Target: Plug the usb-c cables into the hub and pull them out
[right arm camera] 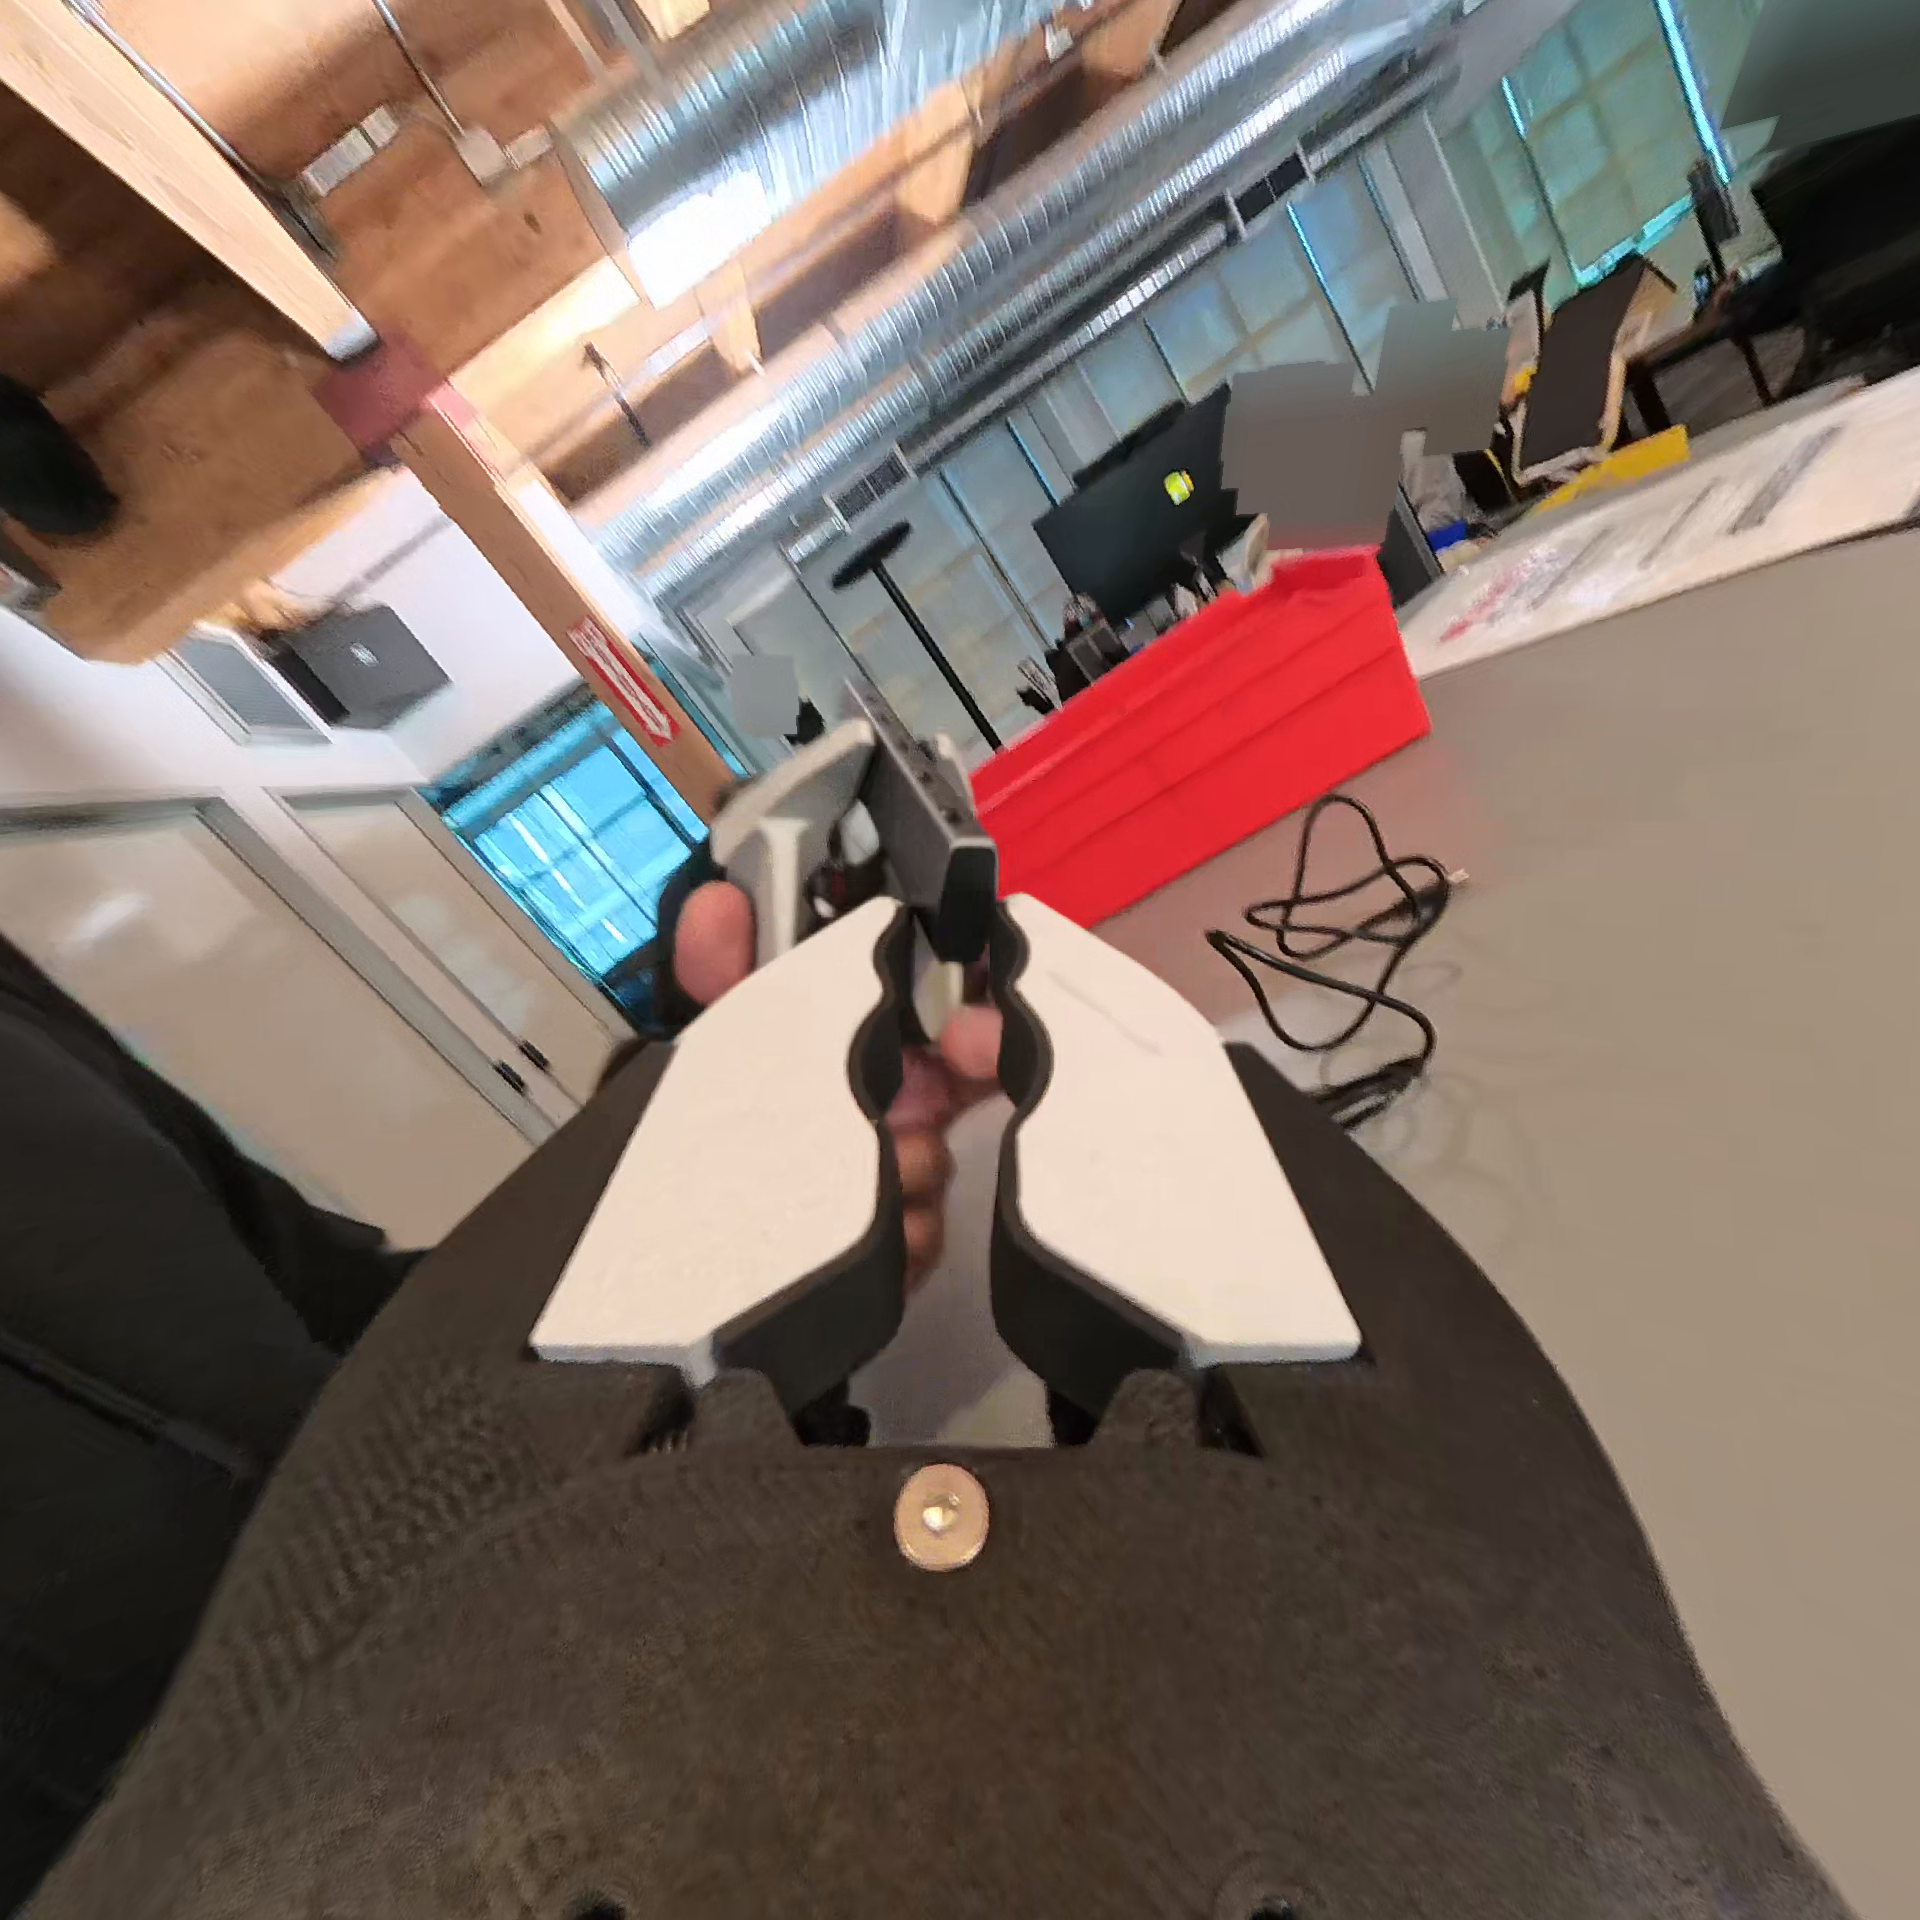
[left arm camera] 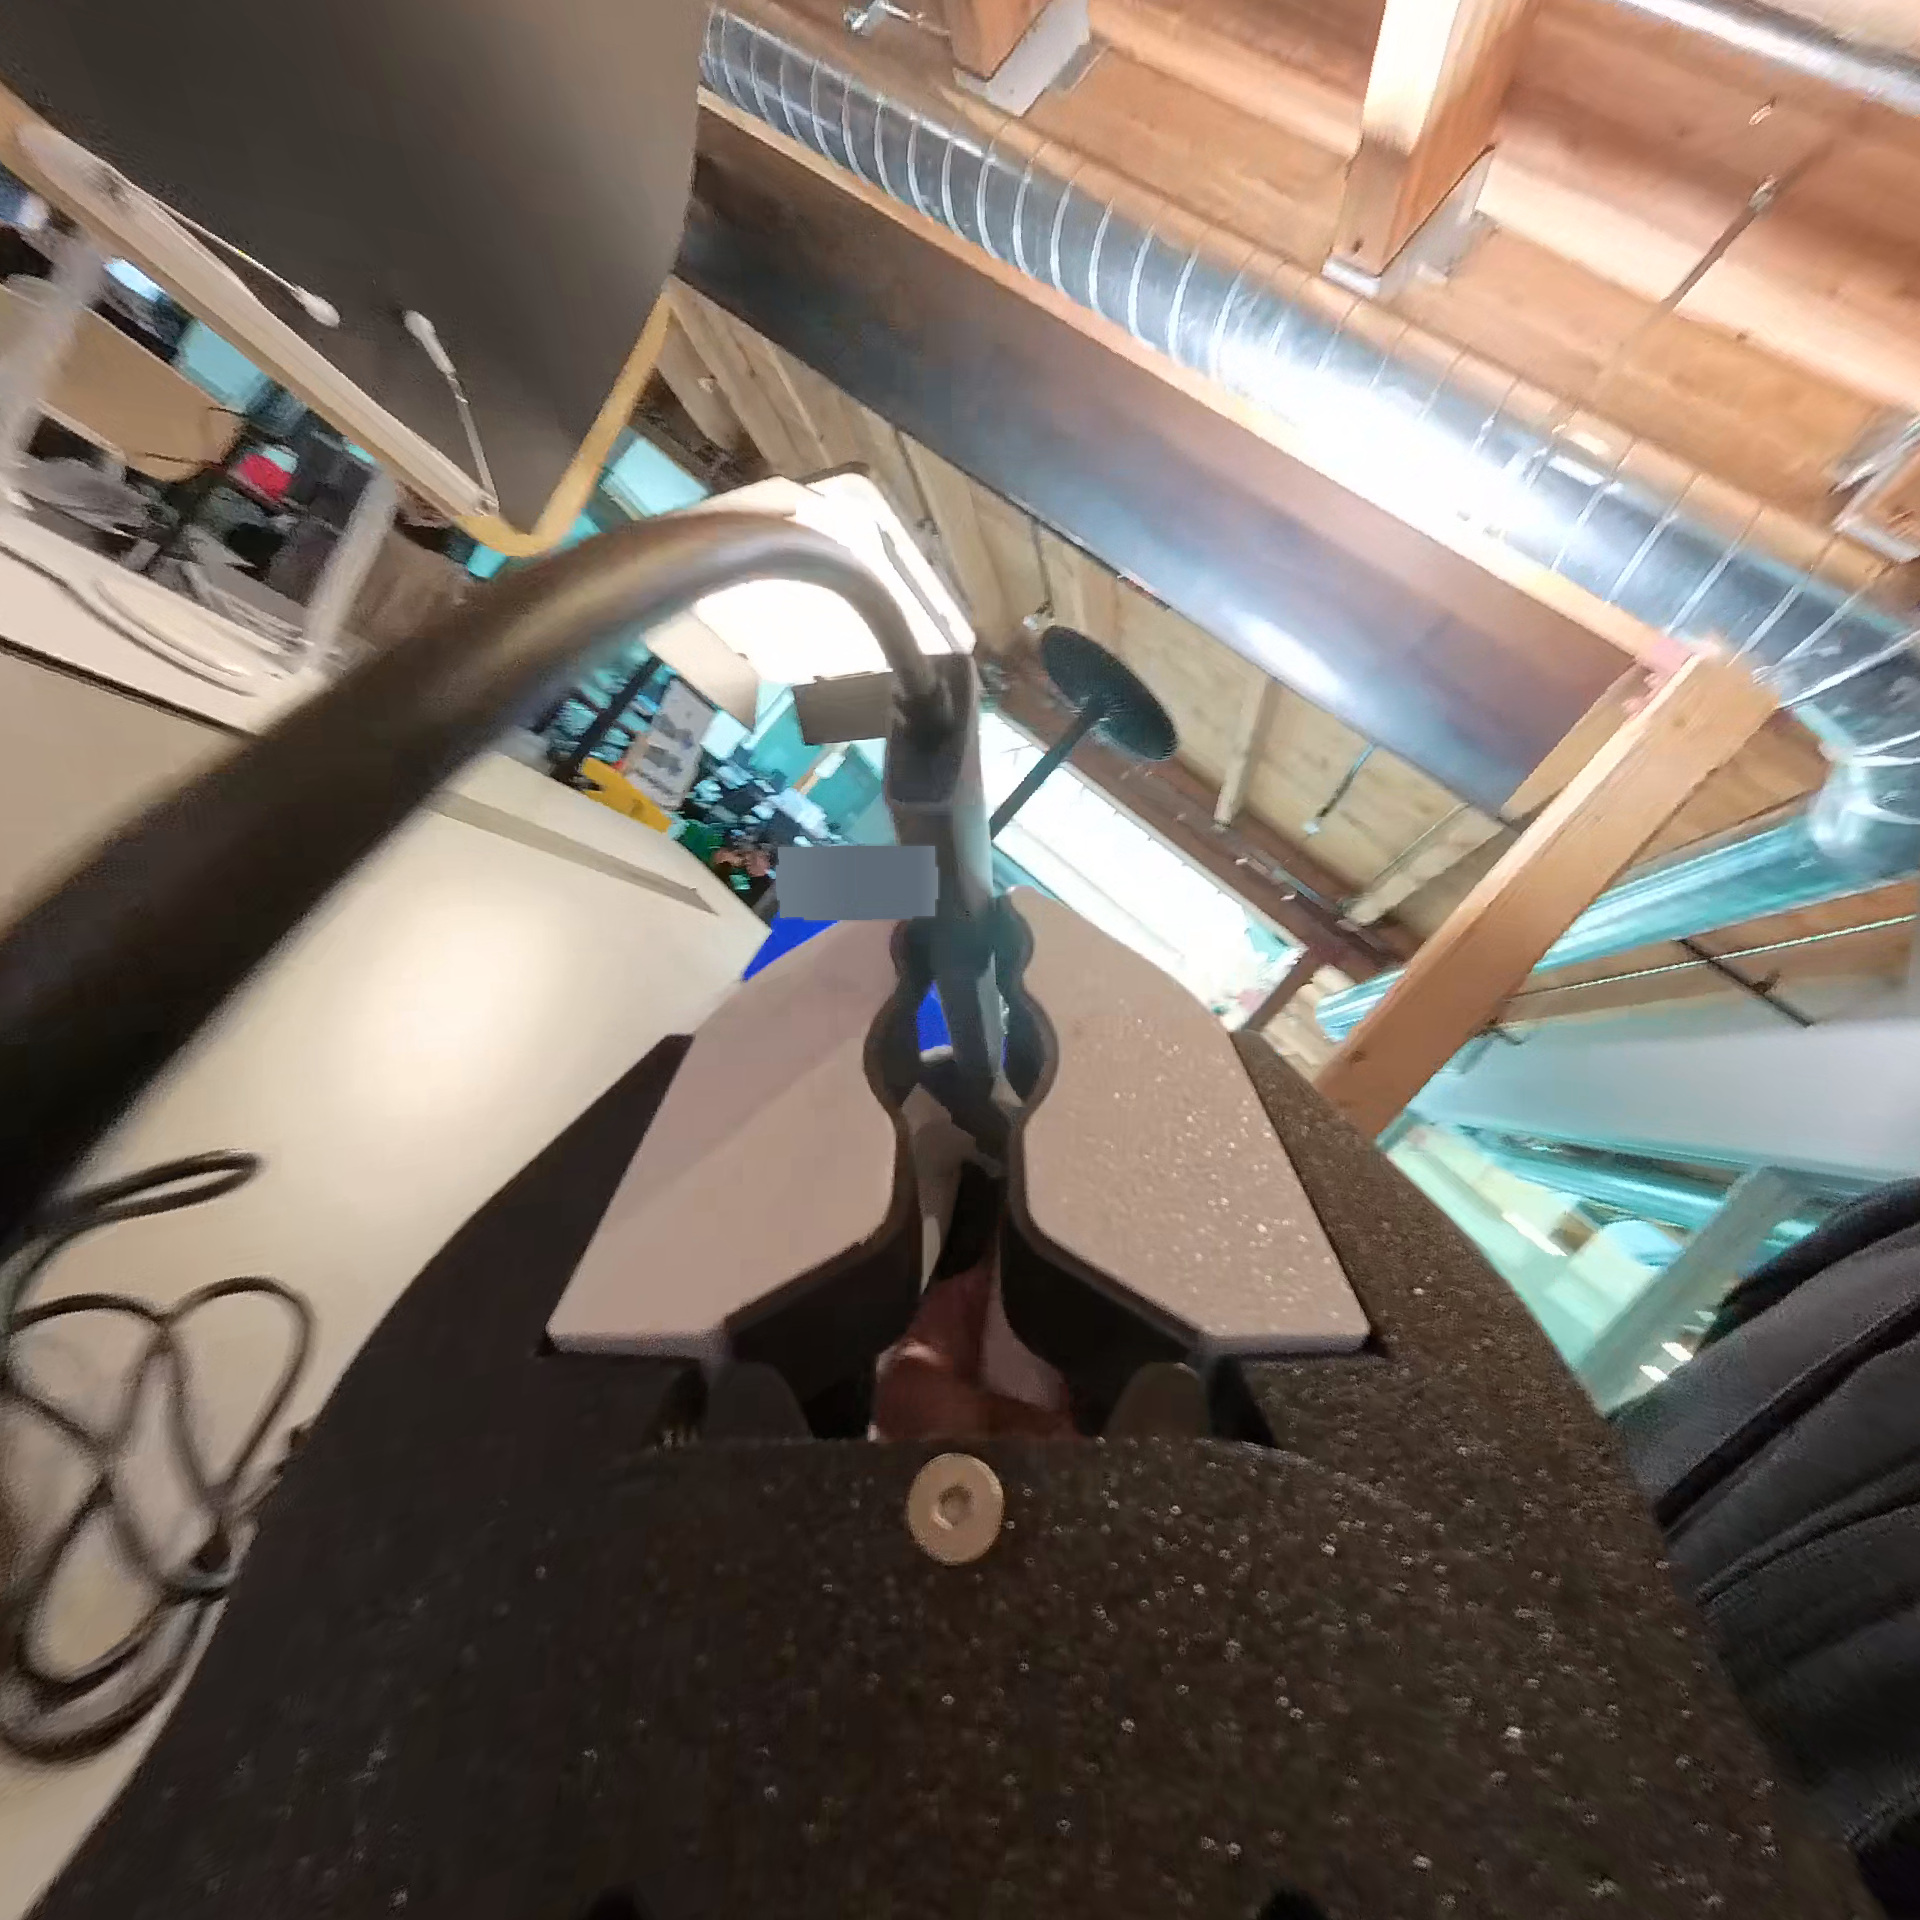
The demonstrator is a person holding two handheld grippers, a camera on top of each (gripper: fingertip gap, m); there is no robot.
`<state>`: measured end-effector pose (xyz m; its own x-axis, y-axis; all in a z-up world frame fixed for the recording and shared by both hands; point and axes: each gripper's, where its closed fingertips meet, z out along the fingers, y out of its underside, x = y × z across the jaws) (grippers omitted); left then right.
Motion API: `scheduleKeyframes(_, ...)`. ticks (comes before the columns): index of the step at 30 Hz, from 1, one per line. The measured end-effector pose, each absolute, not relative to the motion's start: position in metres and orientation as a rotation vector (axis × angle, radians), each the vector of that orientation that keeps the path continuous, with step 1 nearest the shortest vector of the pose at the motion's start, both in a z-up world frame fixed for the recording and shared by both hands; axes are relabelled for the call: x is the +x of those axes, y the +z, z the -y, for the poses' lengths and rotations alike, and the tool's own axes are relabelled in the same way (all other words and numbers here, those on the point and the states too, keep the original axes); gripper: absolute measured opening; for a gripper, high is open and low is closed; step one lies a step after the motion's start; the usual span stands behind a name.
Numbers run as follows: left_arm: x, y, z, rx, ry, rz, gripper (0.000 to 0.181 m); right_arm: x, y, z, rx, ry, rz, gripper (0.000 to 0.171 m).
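Grey hub [left arm camera: 935,821]: you hold it in the air above the table [right arm camera: 1662,935], with a hand-held gripper at each end.
Left hand-held gripper [left arm camera: 961,935]: clenched on the hub's near end, with its jaws tight against the body.
Right hand-held gripper [right arm camera: 951,925]: clenched on the dark end piece [right arm camera: 964,904]. You cannot tell whether this is a plug or the hub's own collar.
Attached cable [left arm camera: 623,582]: it leaves the far end of the hub and bends sharply back toward your left camera.
Spare black cable [right arm camera: 1340,935]: it lies coiled and loose on the table, near the red bin [right arm camera: 1195,727] and well apart from the hub.
Risk, side load: if you pull the two ends apart off-axis, you probably lever the connector in its port instead of sliding it straight.
Risk, slip: both grips sit at the fingertips on a smooth, narrow body, so a twist may let the hub rotate or drop out.
Risk, cable drag: the tight bend likely springs back and tugs the hub askew.
Risk, view: the motion blur suggests fast handling, and the cable blocks much of your left view, so alignment is hard to judge.
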<state>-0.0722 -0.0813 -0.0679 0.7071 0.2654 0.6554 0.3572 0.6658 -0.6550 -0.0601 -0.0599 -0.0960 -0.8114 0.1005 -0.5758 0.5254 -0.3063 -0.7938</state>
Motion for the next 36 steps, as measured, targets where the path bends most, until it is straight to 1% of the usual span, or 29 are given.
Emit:
scheduleKeyframes(1,-0.073,-0.068,0.091,-0.878,-0.02,0.825,0.01,-0.062,-0.102,0.062,0.803,-2.181,-1.719,0.011)
scheduleKeyframes(3,-0.075,-0.066,0.113,-0.911,0.057,0.852,0.01,-0.069,-0.11,0.061,0.823,-2.158,-1.835,0.012)
scheduleKeyframes(7,-0.083,-0.073,0.16,-1.065,0.249,0.959,0.011,-0.09,-0.126,0.059,0.87,-2.051,-2.094,0.02)
scheduleKeyframes(12,-0.091,-0.099,0.199,-1.258,0.391,1.146,0.01,-0.095,-0.167,0.085,0.738,-1.711,-2.564,0.037)
scheduleKeyframes(15,-0.093,-0.107,0.203,-1.262,0.364,1.178,0.011,-0.094,-0.195,0.102,0.621,-1.516,-2.797,0.039)
scheduleKeyframes(17,-0.093,-0.111,0.201,-1.241,0.312,1.189,0.011,-0.096,-0.218,0.104,0.576,-1.318,-2.939,0.041)
scheduleKeyframes(18,-0.093,-0.113,0.2,-1.241,0.293,1.196,0.011,-0.098,-0.227,0.102,0.547,-1.231,-3.004,0.039)
scheduleKeyframes(19,-0.093,-0.117,0.2,-1.247,0.28,1.204,0.011,-0.1,-0.234,0.099,0.512,-1.158,-3.067,0.03)
scheduleKeyframes(20,-0.094,-0.119,0.201,-1.258,0.273,1.214,0.011,-0.1,-0.232,0.099,0.48,-1.182,-3.069,0.018)
scheduleKeyframes(21,-0.094,-0.122,0.204,-1.272,0.269,1.223,0.011,-0.099,-0.234,0.095,0.435,-1.147,-3.071,0.018)
scheduleKeyframes(26,-0.096,-0.128,0.217,-1.362,0.239,1.244,0.011,-0.112,-0.233,0.044,0.192,-1.055,-3.127,0.018)
scheduleKeyframes(30,-0.1,-0.132,0.221,-1.421,0.217,1.239,0.011,-0.164,-0.231,-0.029,0.166,-0.855,-3.359,0.018)
scheduleKeyframes(33,-0.106,-0.135,0.217,-1.441,0.199,1.235,0.011,-0.204,-0.221,-0.081,0.303,-0.653,-3.529,0.024)
scheduleKeyframes(34,-0.108,-0.136,0.215,-1.449,0.19,1.235,0.011,-0.211,-0.214,-0.09,0.353,-0.648,-3.553,0.024)
scheduleKeyframes(36,-0.112,-0.14,0.209,-1.467,0.165,1.233,0.011,-0.217,-0.193,-0.091,0.485,-0.771,-3.538,0.024)
